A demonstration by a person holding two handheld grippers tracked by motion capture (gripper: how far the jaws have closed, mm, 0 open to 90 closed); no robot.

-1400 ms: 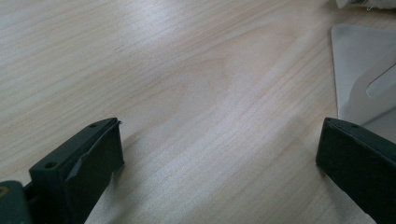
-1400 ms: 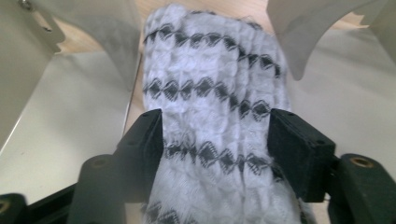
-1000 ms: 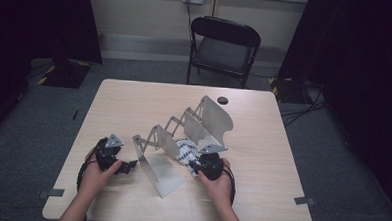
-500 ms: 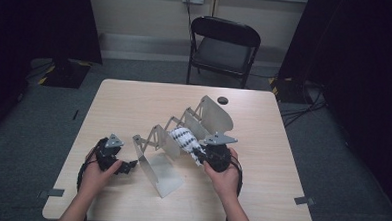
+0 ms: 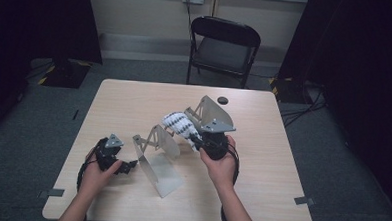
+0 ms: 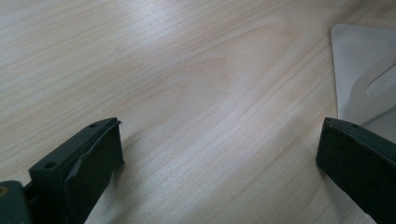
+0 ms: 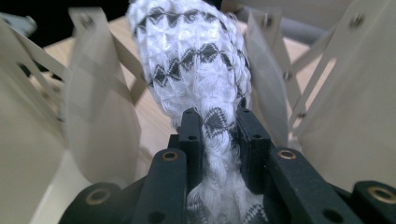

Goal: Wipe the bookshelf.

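Observation:
A white knitted cloth with black diamond bands [image 5: 179, 124] hangs in the air over a folding metal rack [image 5: 157, 144] on the table. My right gripper [image 5: 198, 140] is shut on it. In the right gripper view the two black jaws pinch the cloth [image 7: 196, 70] at its narrow end, and the rack's pale plates [image 7: 98, 116] stand on both sides. My left gripper [image 5: 126, 166] rests low at the table's front left, beside the rack's near plate. Its jaws stand wide apart over bare wood, with the fingertips [image 6: 100, 149] holding nothing and the plate's corner [image 6: 359, 70] at the right.
The wooden table [image 5: 134, 98] carries a small dark round object [image 5: 223, 100] near its far edge. A black folding chair [image 5: 222, 46] stands behind the table. The rack's flat base plate [image 5: 163, 176] lies toward the front edge. Tape marks sit at the front corners.
My right gripper has risen with the cloth, lifting it up out of the rack's plates. The left gripper has stayed where it was.

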